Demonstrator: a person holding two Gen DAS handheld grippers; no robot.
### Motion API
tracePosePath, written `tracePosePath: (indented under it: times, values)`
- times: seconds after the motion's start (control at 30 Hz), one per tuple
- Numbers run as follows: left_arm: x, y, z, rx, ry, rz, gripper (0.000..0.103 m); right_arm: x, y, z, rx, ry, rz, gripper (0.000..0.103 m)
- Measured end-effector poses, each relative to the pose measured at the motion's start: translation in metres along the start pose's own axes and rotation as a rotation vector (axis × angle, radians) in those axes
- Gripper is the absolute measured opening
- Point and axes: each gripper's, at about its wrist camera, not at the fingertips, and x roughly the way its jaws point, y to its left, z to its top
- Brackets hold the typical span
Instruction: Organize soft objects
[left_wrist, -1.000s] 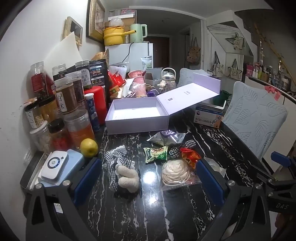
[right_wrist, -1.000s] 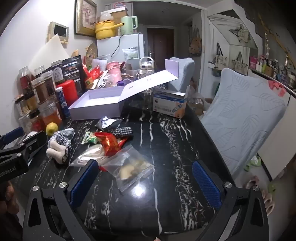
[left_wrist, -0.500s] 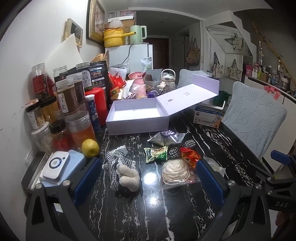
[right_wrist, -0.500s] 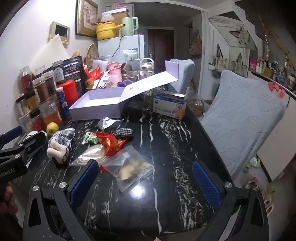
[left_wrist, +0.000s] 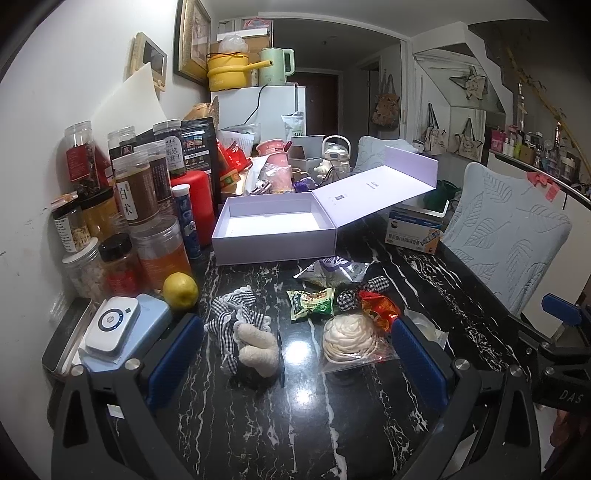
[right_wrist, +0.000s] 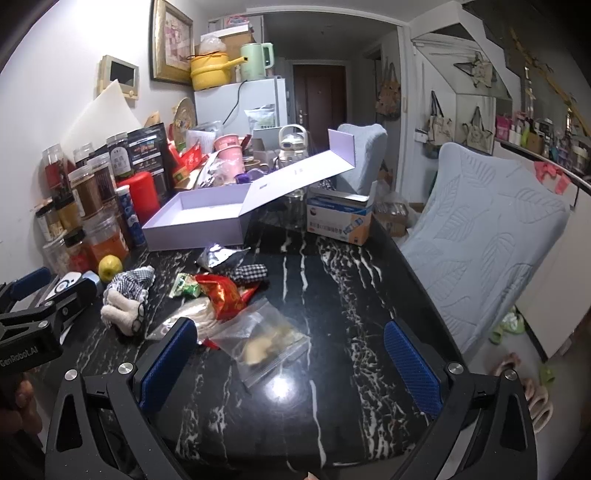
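On the black marble table (left_wrist: 424, 280) we're only lining up: left gripper (left_wrist: 295, 354) wide open, empty, over the plush toy (left_wrist: 255, 347); right gripper (right_wrist: 284, 354) gaping, empty, over the zip bag (right_wrist: 266, 343). Next: close on the toy, carry it to the lavender box (left_wrist: 273, 221).

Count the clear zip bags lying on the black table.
2: one zip bag holding yellowish pieces before the right gripper, another with a white coil beside the red wrapper. More may be hidden.
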Motion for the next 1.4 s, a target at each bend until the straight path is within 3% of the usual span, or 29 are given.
tracePosePath:
  times: [1.4]
  values:
    - [-0.0013, -0.0072, -0.0024, 0.021, 0.011, -0.029, 0.103, 0.0029, 0.0032, -0.0071, -0.023, -0.004, 0.014, 0.103]
